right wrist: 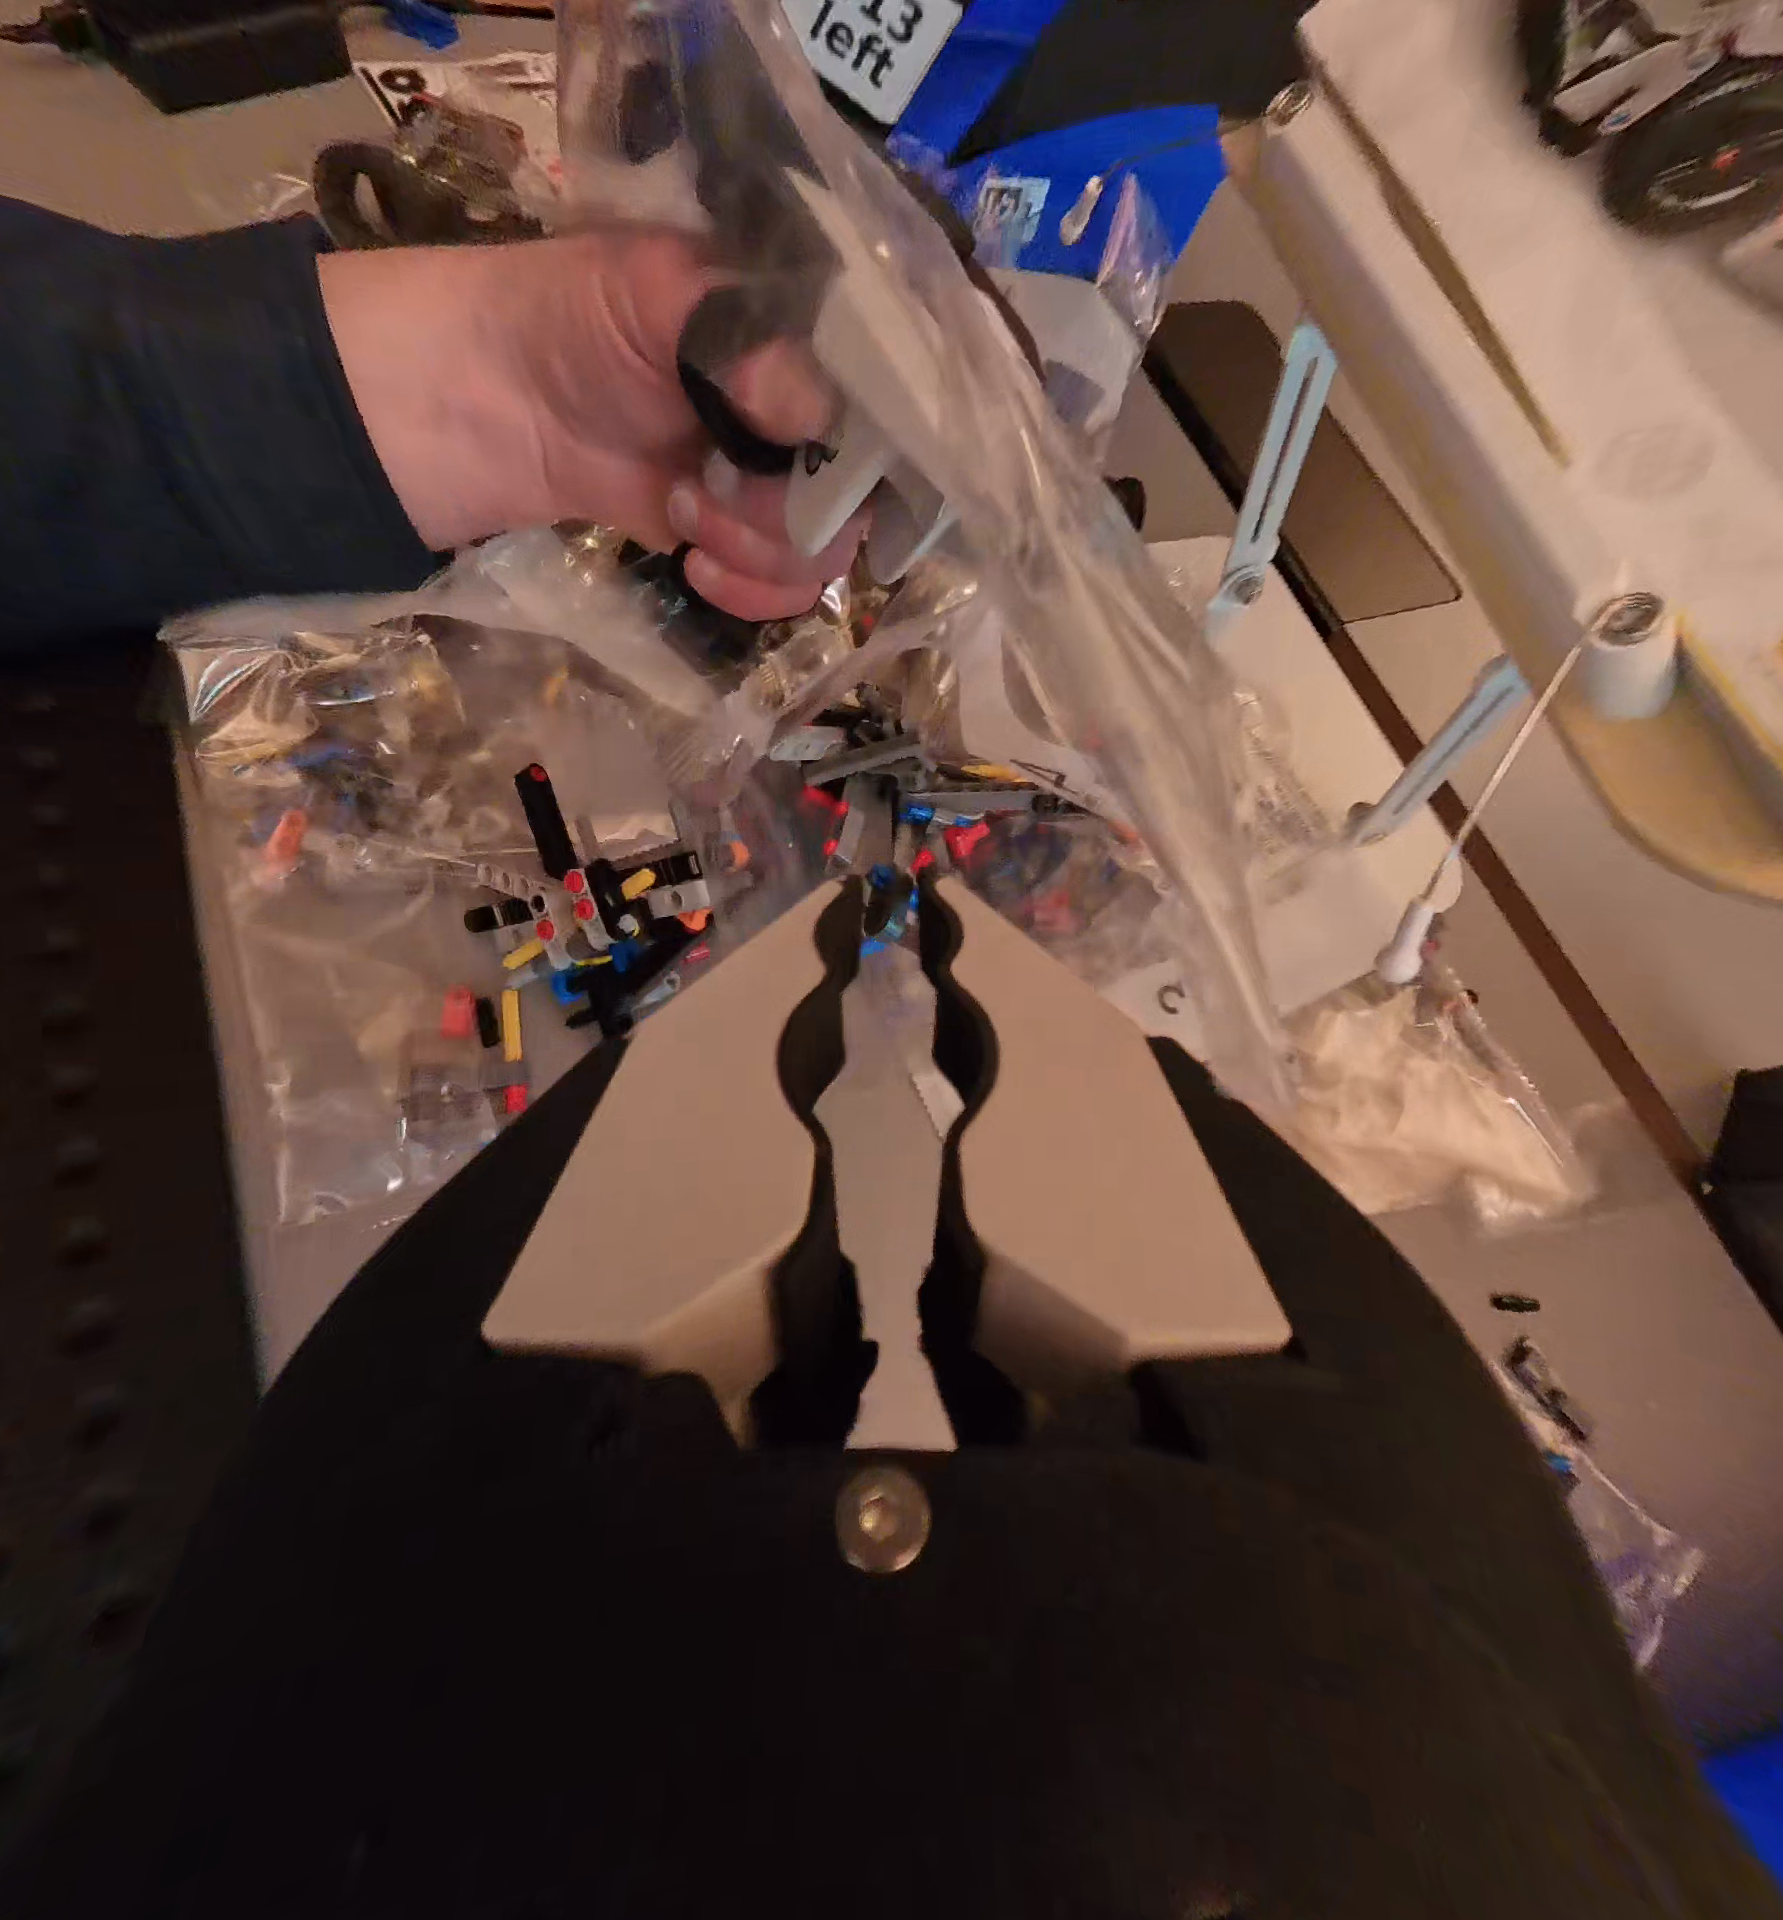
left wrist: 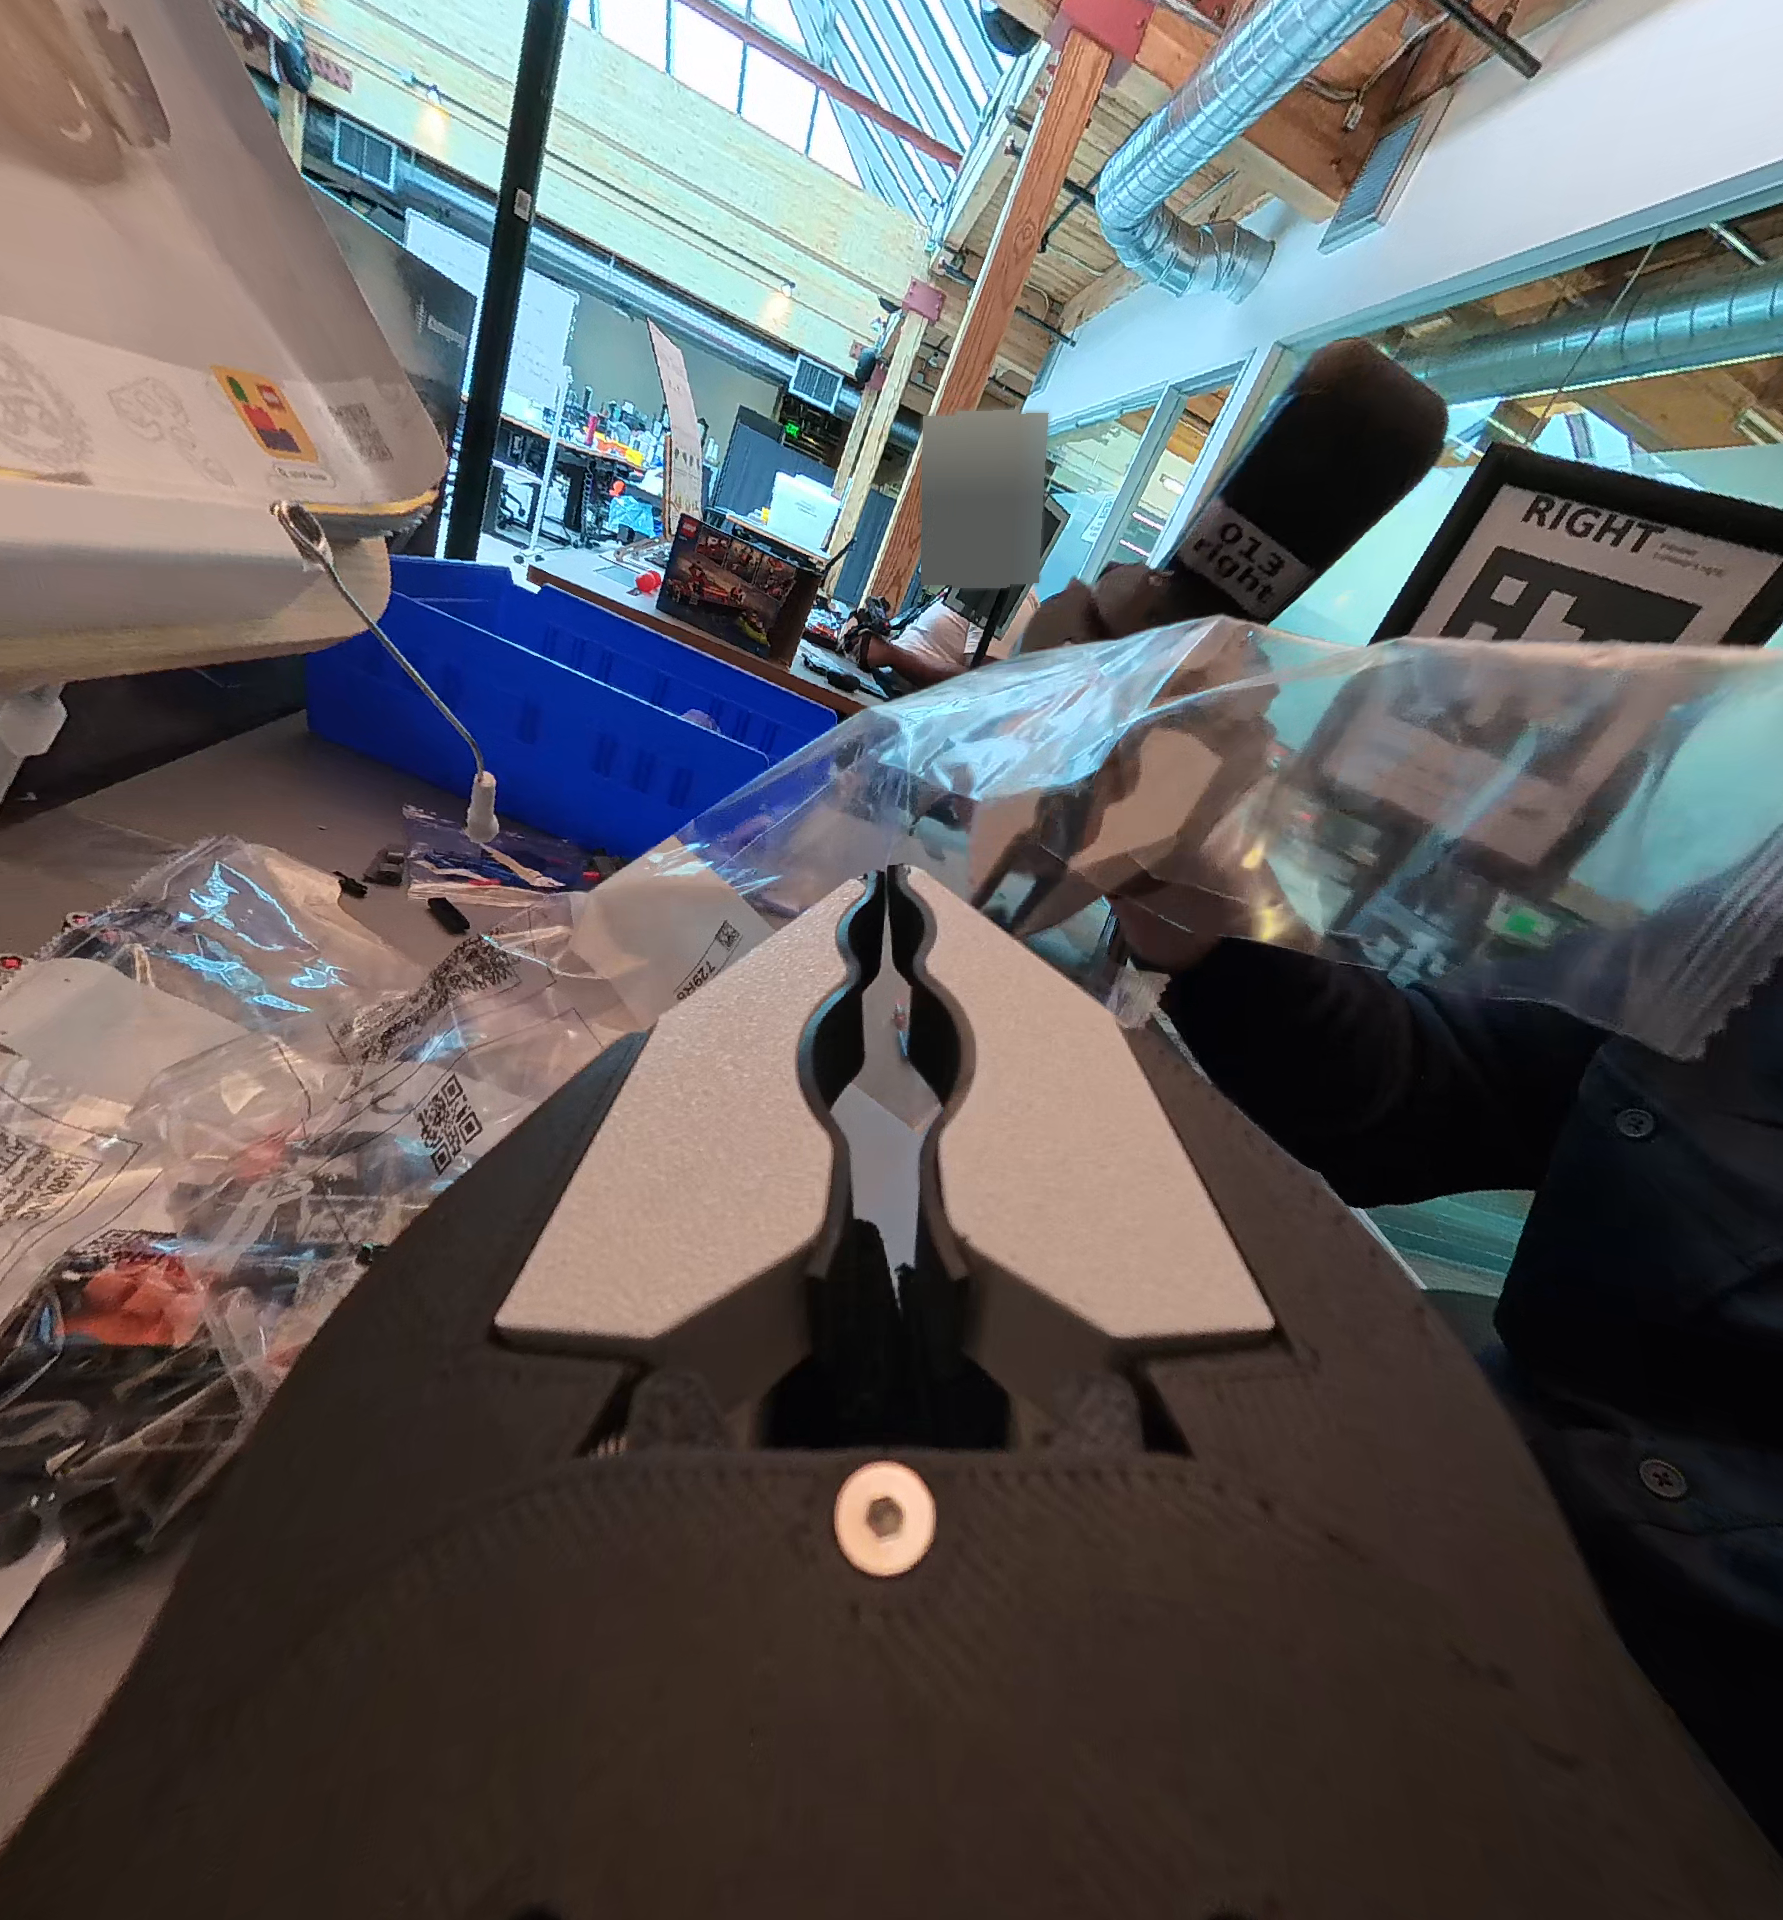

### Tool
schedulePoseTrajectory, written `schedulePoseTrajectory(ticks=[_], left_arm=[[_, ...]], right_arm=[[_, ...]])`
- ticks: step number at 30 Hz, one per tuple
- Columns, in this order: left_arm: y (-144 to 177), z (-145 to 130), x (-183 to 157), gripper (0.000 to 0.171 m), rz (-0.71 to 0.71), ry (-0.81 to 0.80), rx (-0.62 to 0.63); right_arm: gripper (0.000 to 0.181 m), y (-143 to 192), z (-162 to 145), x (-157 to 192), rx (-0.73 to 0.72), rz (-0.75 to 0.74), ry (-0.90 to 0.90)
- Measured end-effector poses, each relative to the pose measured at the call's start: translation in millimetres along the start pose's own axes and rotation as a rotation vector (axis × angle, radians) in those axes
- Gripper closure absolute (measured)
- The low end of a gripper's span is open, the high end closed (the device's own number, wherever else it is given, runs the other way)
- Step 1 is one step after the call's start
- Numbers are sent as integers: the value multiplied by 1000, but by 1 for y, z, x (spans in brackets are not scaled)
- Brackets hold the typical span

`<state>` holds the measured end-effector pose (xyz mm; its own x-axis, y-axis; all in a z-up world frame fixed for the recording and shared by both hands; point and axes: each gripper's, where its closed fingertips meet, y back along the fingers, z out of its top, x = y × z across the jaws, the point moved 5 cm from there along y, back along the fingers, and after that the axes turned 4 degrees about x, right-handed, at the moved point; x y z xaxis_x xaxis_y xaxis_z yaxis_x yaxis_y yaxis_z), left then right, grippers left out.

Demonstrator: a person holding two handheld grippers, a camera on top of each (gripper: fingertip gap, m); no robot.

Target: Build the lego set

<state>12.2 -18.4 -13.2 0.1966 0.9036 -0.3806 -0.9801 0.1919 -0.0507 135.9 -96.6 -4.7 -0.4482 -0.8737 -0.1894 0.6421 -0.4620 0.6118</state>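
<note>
Left hand-held gripper [left wrist: 889,883] has its grey fingers [left wrist: 752,1101] pressed together at the tips, pinching the edge of a clear plastic bag [left wrist: 1334,790] held up in the air. Right hand-held gripper [right wrist: 885,896] shows only a narrow gap at its tips; whether it grips anything, cannot tell from its own view. In the left wrist view the right one sits behind the bag film, with a dark-sleeved arm [left wrist: 1386,1081] below it. In the right wrist view a hand [right wrist: 554,405] grips the left tool, the same bag [right wrist: 928,436] draped over it, image motion-blurred.

Below on the grey counter [left wrist: 243,790]: more clear bags of lego pieces [left wrist: 118,1278], and loose lego pieces [right wrist: 575,914] in black, grey, red, yellow, blue spread beside a small partly built assembly. Blue bin [left wrist: 575,696] stands farther back on the counter. Instruction booklet [left wrist: 139,343] rests on a tilted white stand at the left, a thin metal page-holder arm [left wrist: 399,665] hanging off it. Lego box [left wrist: 736,587] on a far table.
</note>
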Motion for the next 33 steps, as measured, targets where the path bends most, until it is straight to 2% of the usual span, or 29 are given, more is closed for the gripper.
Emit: schedulePoseTrajectory(ticks=[1, 4, 8, 10, 15, 19, 22, 24, 25, 31, 33], left_arm=[[1, 0, 0, 171, 0, 0, -2], [2, 1, 0, 171, 1, -2, -4], [1, 1, 0, 171, -1, -2, -2], [0, 1, -1, 171, -2, -2, -2], [-1, 0, -1, 171, -2, 1, 1], [-4, -3, -1, 171, -3, 3, 13], [-4, -4, 0, 171, 0, 5, 14], [-3, -3, 0, 171, 1, 6, 12], [-3, -3, 1, 171, 2, 6, 11], [-3, -4, 2, 171, 2, 8, 15], [-3, -3, 1, 171, 2, 6, 15]], right_arm=[[166, -3, 0, -1, 16, -3, -2], [166, -2, -7, -1, 34, -30, 3], [168, 19, -29, -4, 53, -47, -70], [168, 29, -55, 1, 128, -16, -112], [166, 38, -137, 19, 429, 59, -190], [165, 31, -169, 33, 511, 119, -235], [167, 21, -174, 40, 523, 153, -229], [180, 19, -174, 38, 524, 135, -212], [181, 19, -174, 36, 534, 126, -207], [181, 21, -149, 26, 461, 93, -176], [171, 21, -145, 21, 448, 91, -198]])
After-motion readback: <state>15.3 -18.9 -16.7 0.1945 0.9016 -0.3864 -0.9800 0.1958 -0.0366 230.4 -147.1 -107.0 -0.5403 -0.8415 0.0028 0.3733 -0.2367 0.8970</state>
